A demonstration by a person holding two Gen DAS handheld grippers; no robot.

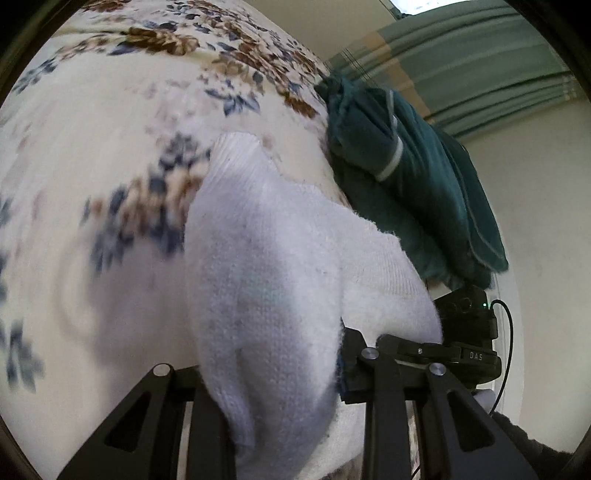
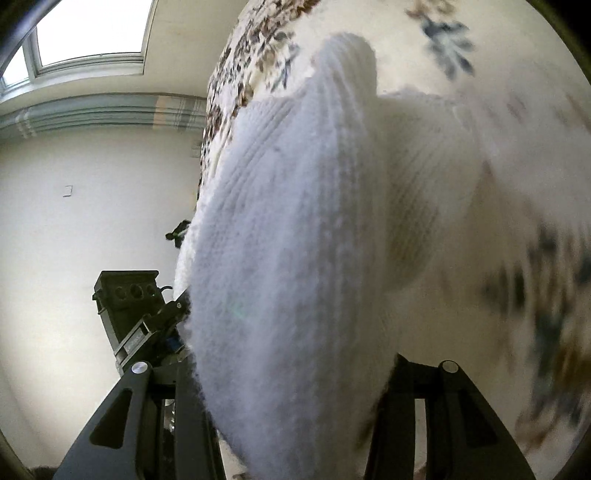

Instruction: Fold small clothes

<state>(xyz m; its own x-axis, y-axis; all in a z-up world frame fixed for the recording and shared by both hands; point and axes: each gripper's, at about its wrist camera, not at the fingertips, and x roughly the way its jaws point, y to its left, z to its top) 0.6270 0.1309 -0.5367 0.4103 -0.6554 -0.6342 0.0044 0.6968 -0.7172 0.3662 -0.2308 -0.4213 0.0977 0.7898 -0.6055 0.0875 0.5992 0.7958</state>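
Observation:
A white knit garment (image 1: 273, 266) hangs lifted above a floral bedspread (image 1: 110, 122). My left gripper (image 1: 280, 398) is shut on its near edge, and the fabric drapes over the fingers. My right gripper (image 2: 291, 402) is shut on the same white knit garment (image 2: 295, 221), which fills the middle of the right wrist view and hides the fingertips. Each gripper shows in the other's view: the right one in the left wrist view (image 1: 402, 354), the left one in the right wrist view (image 2: 155, 325), both against the garment's edge.
A folded dark green cloth (image 1: 402, 173) with a pale stripe lies on the bed by the wall. Green curtains (image 1: 461, 55) hang behind. The right wrist view shows a white wall (image 2: 74, 221) and a window (image 2: 88, 29).

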